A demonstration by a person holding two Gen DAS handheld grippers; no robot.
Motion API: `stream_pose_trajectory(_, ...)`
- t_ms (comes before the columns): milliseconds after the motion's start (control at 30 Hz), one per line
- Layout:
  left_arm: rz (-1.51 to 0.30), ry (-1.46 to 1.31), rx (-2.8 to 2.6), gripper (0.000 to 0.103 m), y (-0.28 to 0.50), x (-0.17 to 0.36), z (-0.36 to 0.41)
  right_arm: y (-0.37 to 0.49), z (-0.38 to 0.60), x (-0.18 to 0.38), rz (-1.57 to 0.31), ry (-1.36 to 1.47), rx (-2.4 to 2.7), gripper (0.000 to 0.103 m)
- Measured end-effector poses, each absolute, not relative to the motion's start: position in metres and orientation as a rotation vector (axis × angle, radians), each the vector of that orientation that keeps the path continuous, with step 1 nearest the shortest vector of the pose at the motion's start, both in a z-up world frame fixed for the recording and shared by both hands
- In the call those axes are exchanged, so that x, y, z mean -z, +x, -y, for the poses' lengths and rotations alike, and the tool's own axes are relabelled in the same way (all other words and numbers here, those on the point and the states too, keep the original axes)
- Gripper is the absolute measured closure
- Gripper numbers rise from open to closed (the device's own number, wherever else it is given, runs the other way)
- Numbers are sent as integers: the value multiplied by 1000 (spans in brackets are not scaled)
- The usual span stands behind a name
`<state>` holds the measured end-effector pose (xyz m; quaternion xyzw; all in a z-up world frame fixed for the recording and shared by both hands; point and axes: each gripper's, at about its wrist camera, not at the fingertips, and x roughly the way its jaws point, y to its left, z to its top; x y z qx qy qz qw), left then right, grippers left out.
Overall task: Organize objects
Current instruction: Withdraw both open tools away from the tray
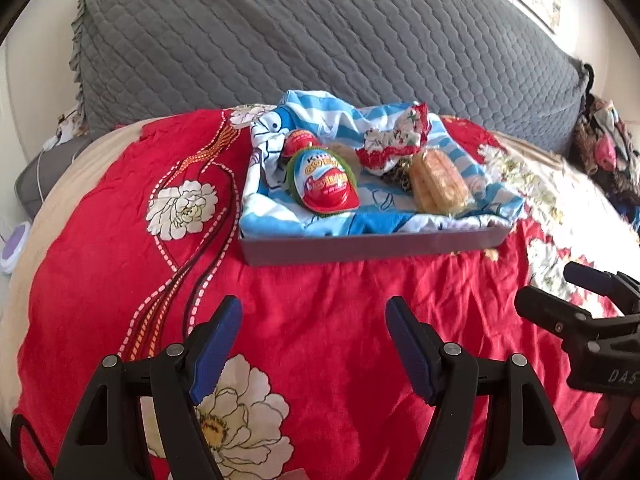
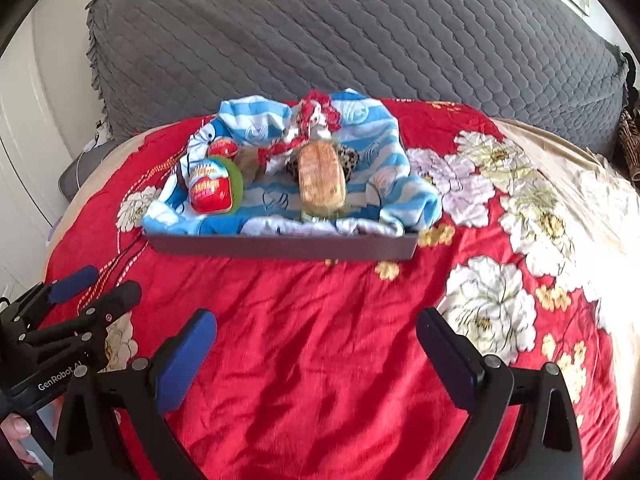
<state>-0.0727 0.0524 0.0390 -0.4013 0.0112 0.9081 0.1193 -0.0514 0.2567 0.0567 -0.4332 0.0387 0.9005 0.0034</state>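
a shallow tray (image 1: pixel 360 242) is sitting on a bed covered by a red flowered blanket (image 1: pixel 320 320), in front of a grey quilted cushion (image 1: pixel 280 40). a blue striped cloth (image 1: pixel 280 216) is lining the tray and holding two egg-shaped sweets (image 1: pixel 326 182), a wrapped cake (image 1: pixel 438 186) and a red-and-white wrapper (image 1: pixel 394 140). the left tongs (image 1: pixel 314 344) and right tongs (image 2: pixel 316 354) are both hovering spread and empty, near the tray's front wall, side by side.
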Motion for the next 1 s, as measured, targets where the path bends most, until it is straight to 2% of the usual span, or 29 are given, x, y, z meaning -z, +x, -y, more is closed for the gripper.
stream_pose_trajectory(400,17,-1193,-2645,28,-68,-26,-49,-40,-250,-43,-111,-1326,-2822,2)
stream_pose_trajectory(633,-8,-1210,-2653,28,-66,-14,-49,-39,-255,-31,-213,-1343,-2797,2)
stream_pose_trajectory(1000,18,-1204,-2660,27,-65,-1,-49,-37,-251,-22,-179,-1317,-2799,2)
